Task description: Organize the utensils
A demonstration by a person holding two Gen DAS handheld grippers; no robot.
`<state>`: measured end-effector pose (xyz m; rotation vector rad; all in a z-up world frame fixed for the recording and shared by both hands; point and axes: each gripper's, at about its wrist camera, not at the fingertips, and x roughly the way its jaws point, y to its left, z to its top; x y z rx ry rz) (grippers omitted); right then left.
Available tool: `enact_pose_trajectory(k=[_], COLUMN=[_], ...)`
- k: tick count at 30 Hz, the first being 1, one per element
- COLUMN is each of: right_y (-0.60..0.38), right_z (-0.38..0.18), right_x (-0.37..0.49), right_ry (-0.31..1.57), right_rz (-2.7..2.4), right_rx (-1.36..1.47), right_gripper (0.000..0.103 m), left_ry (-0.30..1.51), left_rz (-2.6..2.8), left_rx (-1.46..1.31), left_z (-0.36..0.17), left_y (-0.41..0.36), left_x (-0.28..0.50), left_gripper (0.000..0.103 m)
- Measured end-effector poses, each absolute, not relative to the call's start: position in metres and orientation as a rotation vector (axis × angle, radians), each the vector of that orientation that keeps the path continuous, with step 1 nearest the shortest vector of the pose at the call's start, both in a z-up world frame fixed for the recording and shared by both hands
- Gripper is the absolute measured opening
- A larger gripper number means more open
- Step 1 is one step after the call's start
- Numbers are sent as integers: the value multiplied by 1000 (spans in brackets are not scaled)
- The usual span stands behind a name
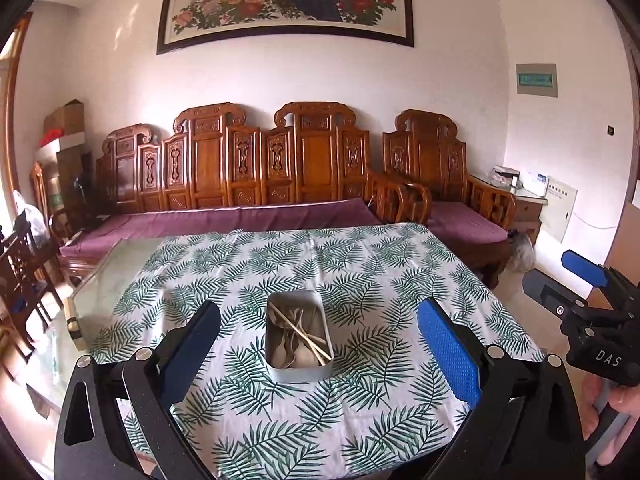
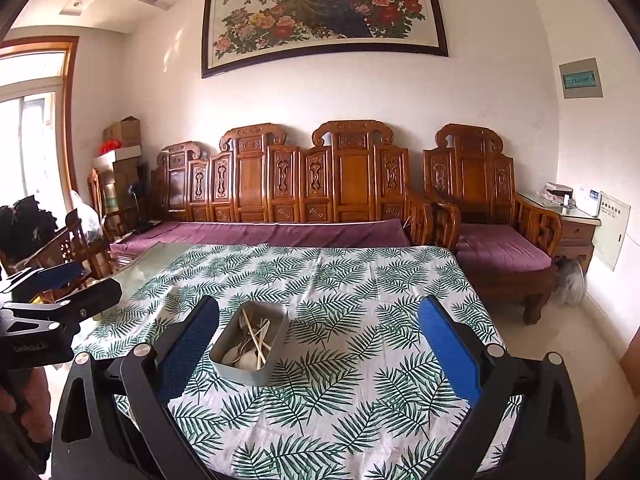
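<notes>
Open tablecloth (image 1: pixel 360 264) around tin (image 1: pixel 298 374) (unobstructed)

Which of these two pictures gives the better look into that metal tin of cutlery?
The left wrist view: the metal tin sits centered between open fingers, its spoons and chopsticks seen from above. The right wrist view shows it off-center, more side-on, beside one finger.

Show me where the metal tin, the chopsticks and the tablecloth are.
metal tin (image 1: pixel 301 375): left wrist view, near outer wall.
chopsticks (image 1: pixel 311 341): left wrist view, middle of a pale stick in the tin.
tablecloth (image 2: pixel 360 360): right wrist view, bare leaf-print patch right of the tin.
</notes>
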<state>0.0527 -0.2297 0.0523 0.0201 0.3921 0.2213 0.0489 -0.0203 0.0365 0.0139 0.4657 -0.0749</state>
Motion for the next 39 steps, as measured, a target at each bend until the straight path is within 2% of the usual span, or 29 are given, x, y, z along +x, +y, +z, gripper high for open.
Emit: enact_pose_trajectory(k=[39], right_y=[-228], right_z=[53], right_x=[51], right_ry=[396], right_rz=[220], right_rx=[21], right_gripper=[100], left_ry=[439], left_rz=[-66], left_rx=[6], left_z=[39], left_y=[-21], left_x=[38], left_gripper=[95])
